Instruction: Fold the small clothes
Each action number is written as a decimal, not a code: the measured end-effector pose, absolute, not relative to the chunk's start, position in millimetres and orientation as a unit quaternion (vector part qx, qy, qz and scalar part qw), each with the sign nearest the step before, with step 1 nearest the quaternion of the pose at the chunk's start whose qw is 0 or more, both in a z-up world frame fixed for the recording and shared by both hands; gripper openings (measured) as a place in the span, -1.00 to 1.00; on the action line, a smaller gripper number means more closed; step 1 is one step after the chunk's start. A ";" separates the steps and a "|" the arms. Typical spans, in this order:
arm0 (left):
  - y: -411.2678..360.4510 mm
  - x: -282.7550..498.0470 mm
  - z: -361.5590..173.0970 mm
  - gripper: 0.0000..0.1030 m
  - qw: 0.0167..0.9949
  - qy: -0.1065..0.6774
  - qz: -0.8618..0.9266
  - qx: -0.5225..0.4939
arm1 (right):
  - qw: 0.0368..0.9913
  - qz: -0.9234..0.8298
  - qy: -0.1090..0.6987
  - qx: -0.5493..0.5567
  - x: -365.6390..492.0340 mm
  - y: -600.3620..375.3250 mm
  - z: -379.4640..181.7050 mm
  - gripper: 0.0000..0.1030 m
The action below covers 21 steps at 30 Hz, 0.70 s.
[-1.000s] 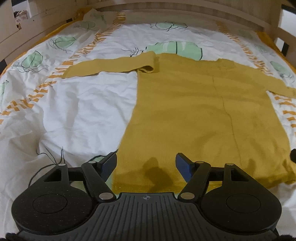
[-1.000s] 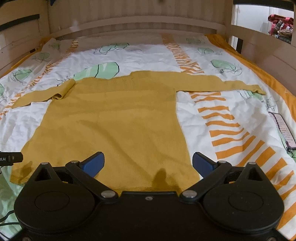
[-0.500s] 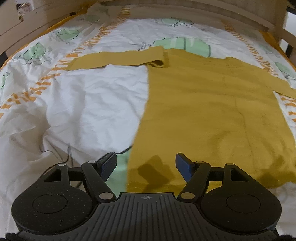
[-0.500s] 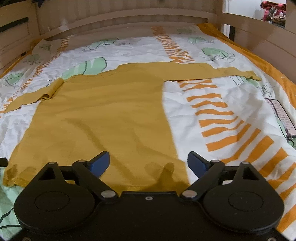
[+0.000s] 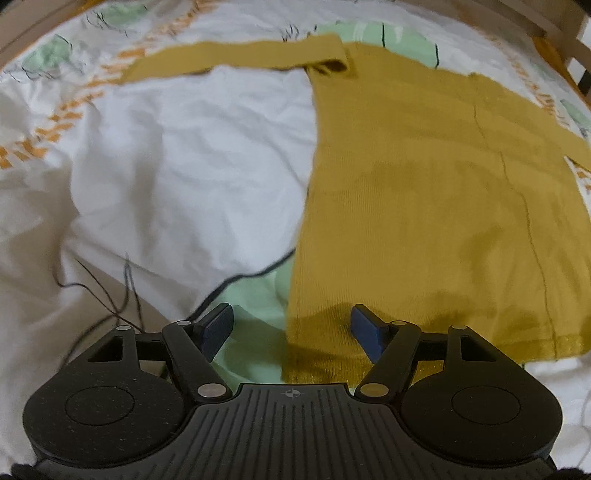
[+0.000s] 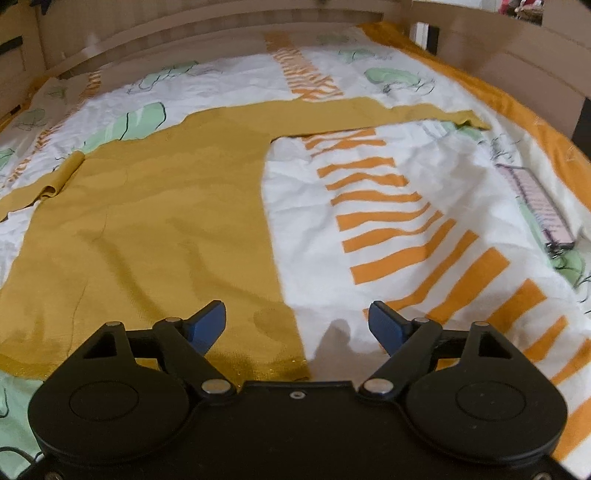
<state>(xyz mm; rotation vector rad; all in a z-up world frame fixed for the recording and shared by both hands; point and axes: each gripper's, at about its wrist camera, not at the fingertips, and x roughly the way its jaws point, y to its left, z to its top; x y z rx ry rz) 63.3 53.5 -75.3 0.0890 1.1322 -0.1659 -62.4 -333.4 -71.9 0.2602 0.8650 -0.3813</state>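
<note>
A mustard-yellow long-sleeved top (image 5: 424, 192) lies flat on the bed, sleeves spread out to both sides; it also shows in the right wrist view (image 6: 155, 221). Its left sleeve (image 5: 236, 55) has a small fold at the shoulder. Its right sleeve (image 6: 388, 114) stretches across the sheet. My left gripper (image 5: 291, 326) is open, low over the top's lower left hem corner. My right gripper (image 6: 297, 323) is open, low over the lower right hem corner. Neither holds anything.
The bed sheet (image 5: 166, 166) is white with green leaves and orange stripes (image 6: 406, 236). A wooden bed rail (image 6: 221, 29) runs along the far side and right. A small patterned tag or card (image 6: 539, 206) lies at the right.
Both grippers have moved down and closer to the bed. The left one shifted left toward the left hem corner, the right one shifted right toward the right hem corner. Both stay open.
</note>
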 end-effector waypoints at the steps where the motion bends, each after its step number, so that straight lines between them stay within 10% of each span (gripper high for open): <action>1: 54.2 63.8 -78.4 0.34 0.838 0.539 -0.081 0.040 | 0.880 -0.177 0.421 0.129 -60.2 -334.4 -74.5 0.59; 13: 61.2 67.9 -86.1 0.34 0.833 0.546 -0.093 0.019 | 0.861 -0.134 0.463 0.162 -54.1 -337.2 -92.8 0.32; 21: 60.6 57.0 -77.2 -0.84 0.842 0.529 -0.105 0.000 | 0.864 -0.121 0.464 0.153 -52.0 -333.5 -90.7 0.09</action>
